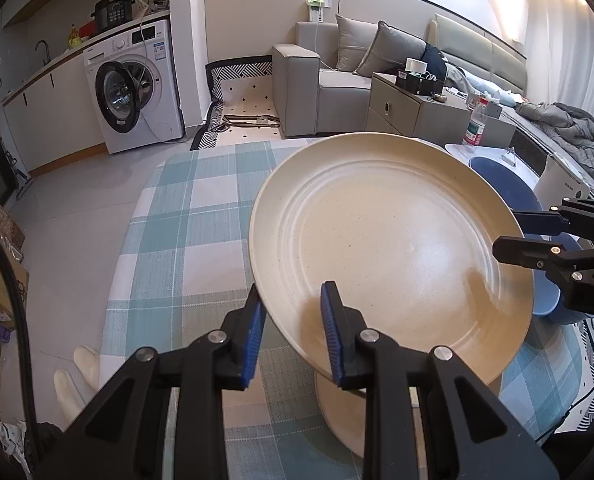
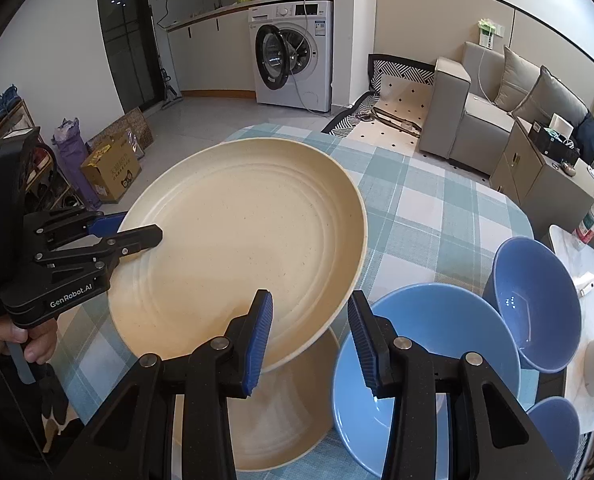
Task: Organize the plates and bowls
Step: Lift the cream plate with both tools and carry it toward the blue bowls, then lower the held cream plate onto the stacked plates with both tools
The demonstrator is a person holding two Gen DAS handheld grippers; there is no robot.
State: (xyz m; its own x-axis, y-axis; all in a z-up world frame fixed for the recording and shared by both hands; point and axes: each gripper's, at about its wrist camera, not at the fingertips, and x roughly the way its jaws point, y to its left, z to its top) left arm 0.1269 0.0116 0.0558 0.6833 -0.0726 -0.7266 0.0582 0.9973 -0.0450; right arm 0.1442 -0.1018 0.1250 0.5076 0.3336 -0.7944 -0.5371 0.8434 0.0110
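A large cream plate [image 1: 377,240] [image 2: 237,240] hangs tilted above the checked tablecloth [image 1: 185,208], held from two sides. My left gripper [image 1: 293,300] [image 2: 141,228] is shut on its near-left rim, one finger above and one below. On the opposite rim my right gripper [image 2: 311,304] [image 1: 505,232] is shut as well. A second cream plate [image 2: 289,420] [image 1: 337,408] lies flat on the table right under the lifted one. Three blue bowls stand to the right: a wide one [image 2: 429,360], a deeper tilted one [image 2: 537,304] and a small one [image 2: 557,428].
A water bottle [image 1: 475,124] and a white appliance [image 1: 561,180] stand on a white side table beyond the bowls. A person's hand [image 2: 33,344] holds the left gripper's handle. A cardboard box [image 2: 113,172] and bags sit on the floor to the left.
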